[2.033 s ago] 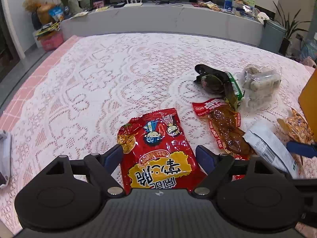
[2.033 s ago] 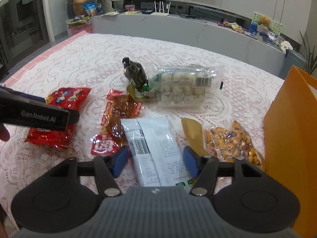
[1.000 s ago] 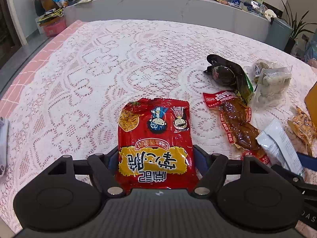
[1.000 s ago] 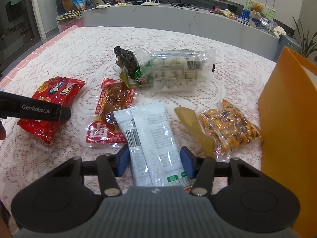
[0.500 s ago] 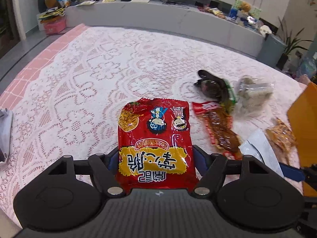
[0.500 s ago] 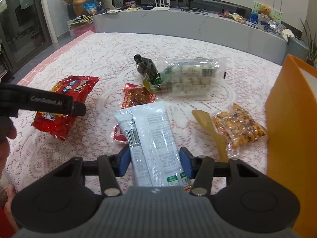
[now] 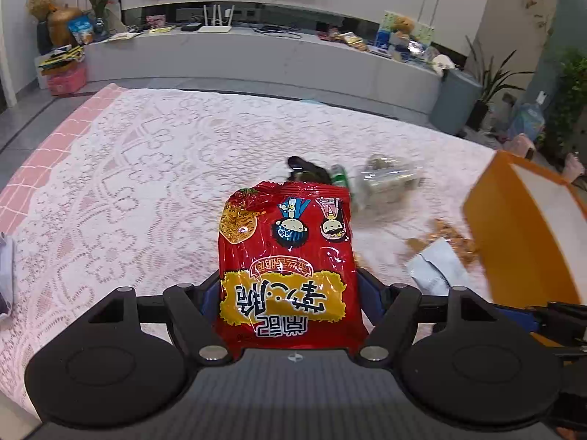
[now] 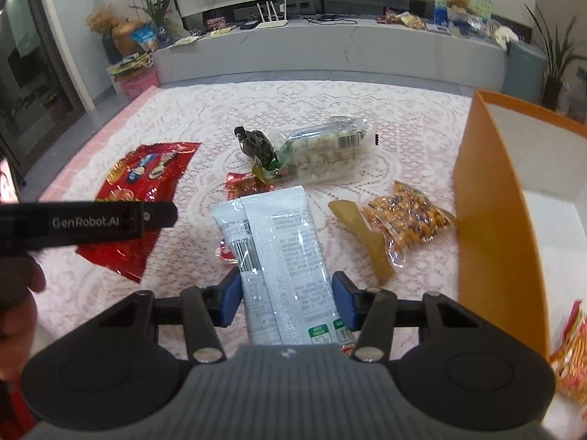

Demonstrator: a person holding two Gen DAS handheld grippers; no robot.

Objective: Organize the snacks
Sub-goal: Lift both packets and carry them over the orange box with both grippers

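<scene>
My left gripper (image 7: 290, 293) is shut on a red noodle-snack bag (image 7: 290, 249), which hangs above the lace tablecloth (image 7: 146, 190). The right wrist view shows the same bag (image 8: 146, 179) at the left, behind a black finger (image 8: 110, 222) of the left gripper. My right gripper (image 8: 286, 302) is shut on a long white packet (image 8: 279, 242) with a barcode, held clear of the table. An open orange box (image 8: 488, 220) with a white inside stands at the right, close to the right gripper.
On the cloth lie a clear pack of white pieces (image 8: 326, 150), a dark packet (image 8: 256, 145), a red meat packet (image 8: 244, 185) and a bag of orange nuts (image 8: 403, 216) beside a tan packet (image 8: 367, 231). Another snack (image 8: 568, 359) lies inside the box.
Both grippers closed on their packets and lifted them off the cloth. The views have risen and tipped up, and the orange box now shows larger on the right.
</scene>
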